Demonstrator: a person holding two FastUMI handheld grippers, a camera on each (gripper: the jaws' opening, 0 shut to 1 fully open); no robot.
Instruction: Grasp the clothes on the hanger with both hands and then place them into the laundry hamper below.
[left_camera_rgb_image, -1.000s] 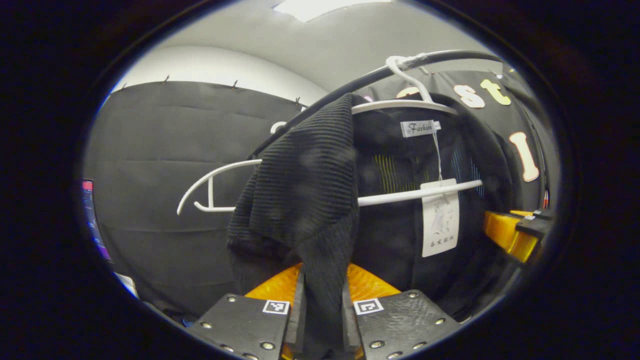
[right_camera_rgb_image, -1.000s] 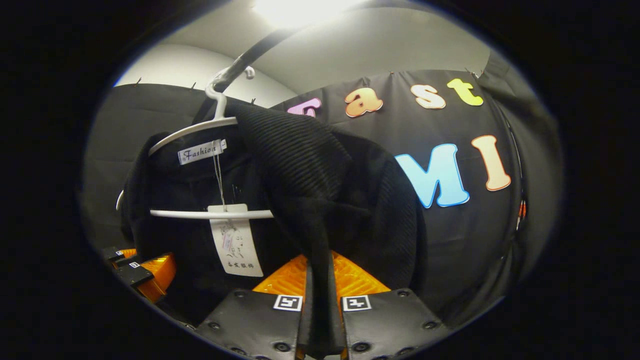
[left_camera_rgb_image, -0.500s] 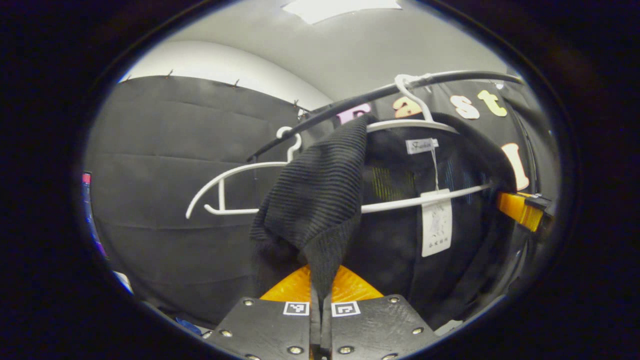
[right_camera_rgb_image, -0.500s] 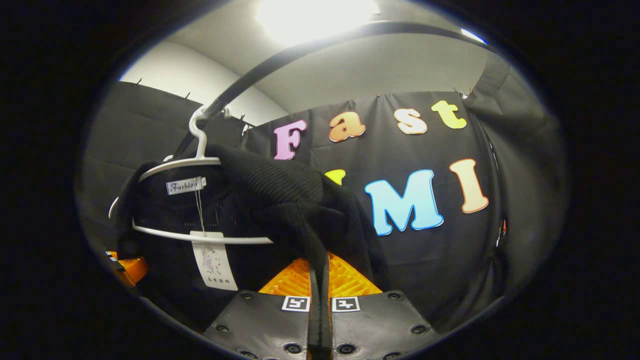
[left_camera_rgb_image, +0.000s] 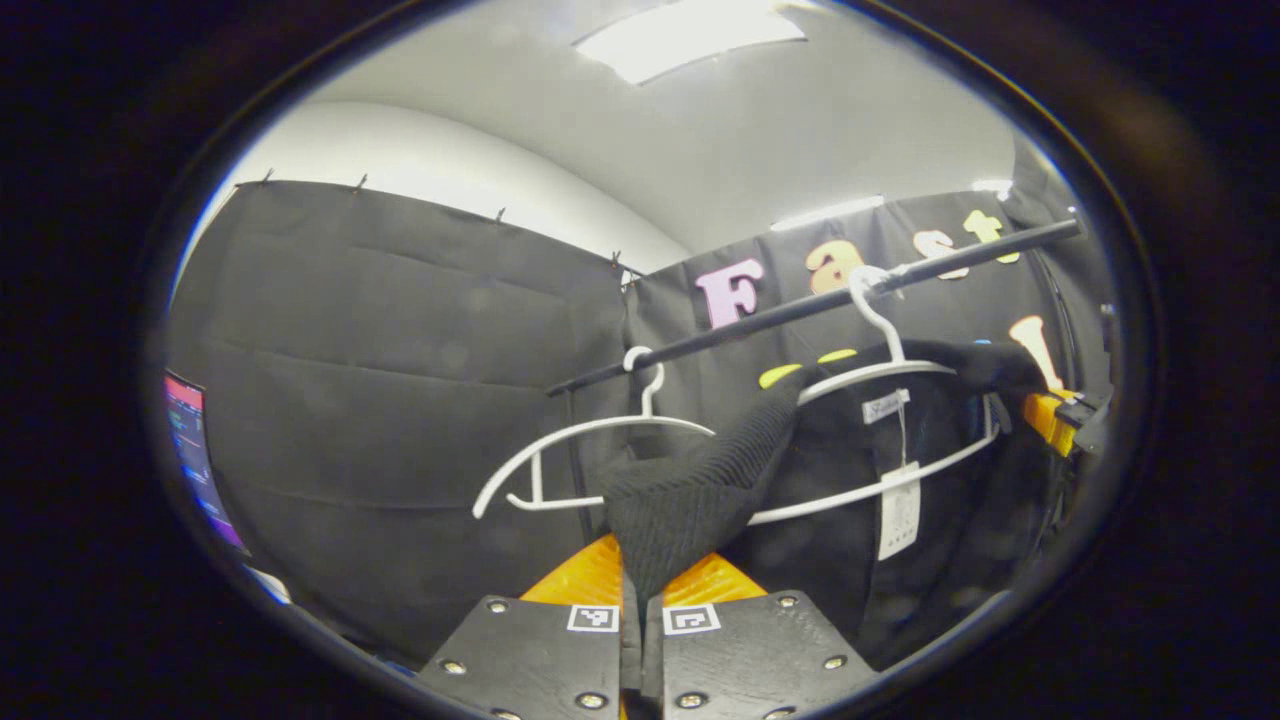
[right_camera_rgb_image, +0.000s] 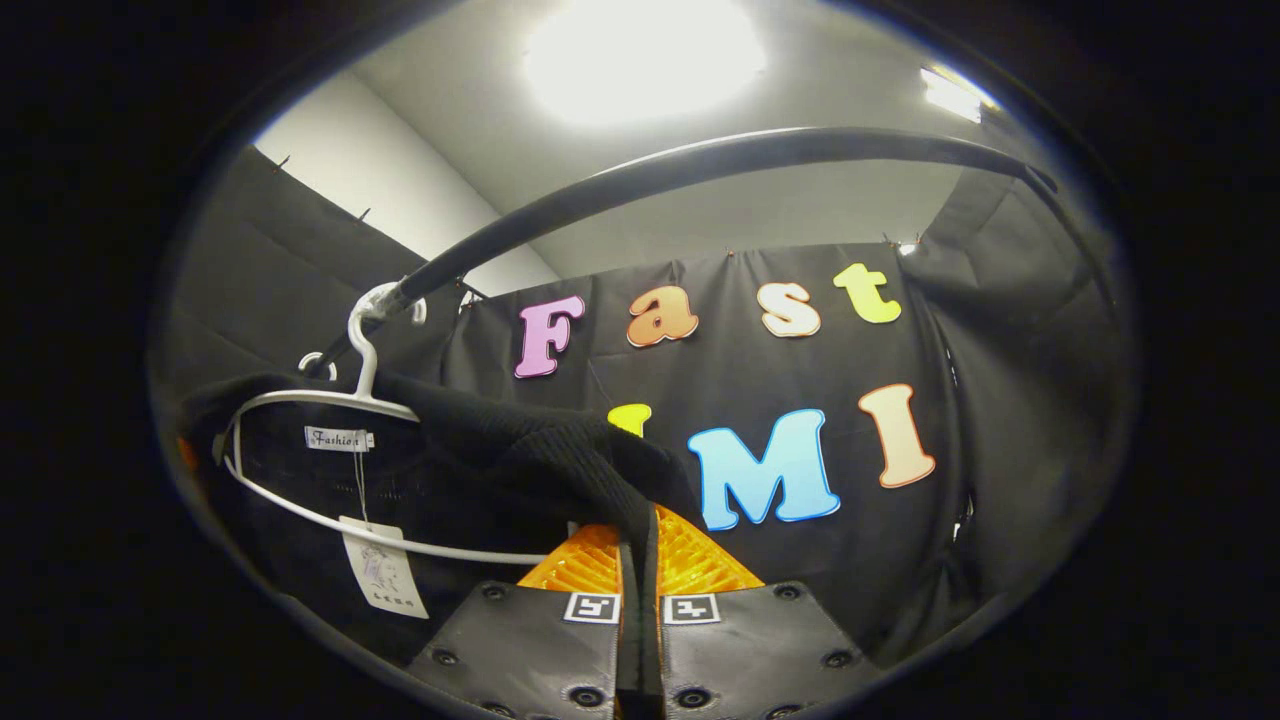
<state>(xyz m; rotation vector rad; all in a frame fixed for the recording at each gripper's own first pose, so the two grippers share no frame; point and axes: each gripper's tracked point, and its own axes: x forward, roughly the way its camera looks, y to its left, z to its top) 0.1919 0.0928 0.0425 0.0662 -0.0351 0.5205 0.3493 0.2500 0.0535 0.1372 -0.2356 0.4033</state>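
I am in a recording booth got up as a wardrobe corner: black cloth walls (left_camera_rgb_image: 400, 350) pinned along their top edge, a dark clothes rail (right_camera_rgb_image: 700, 160) with white hangers (left_camera_rgb_image: 590, 465), ceiling light panels (right_camera_rgb_image: 645, 60), a lit screen (left_camera_rgb_image: 195, 440) at one side.

Both views look upward from below the black rail (left_camera_rgb_image: 800, 305), close to it. The left gripper view faces along the rail (right_camera_rgb_image: 700, 160) from the bare white hanger (left_camera_rgb_image: 590, 440) side; the right gripper view sits under its other end. Both views share the black garment (left_camera_rgb_image: 700, 490) (right_camera_rgb_image: 520, 460) on its hanger.
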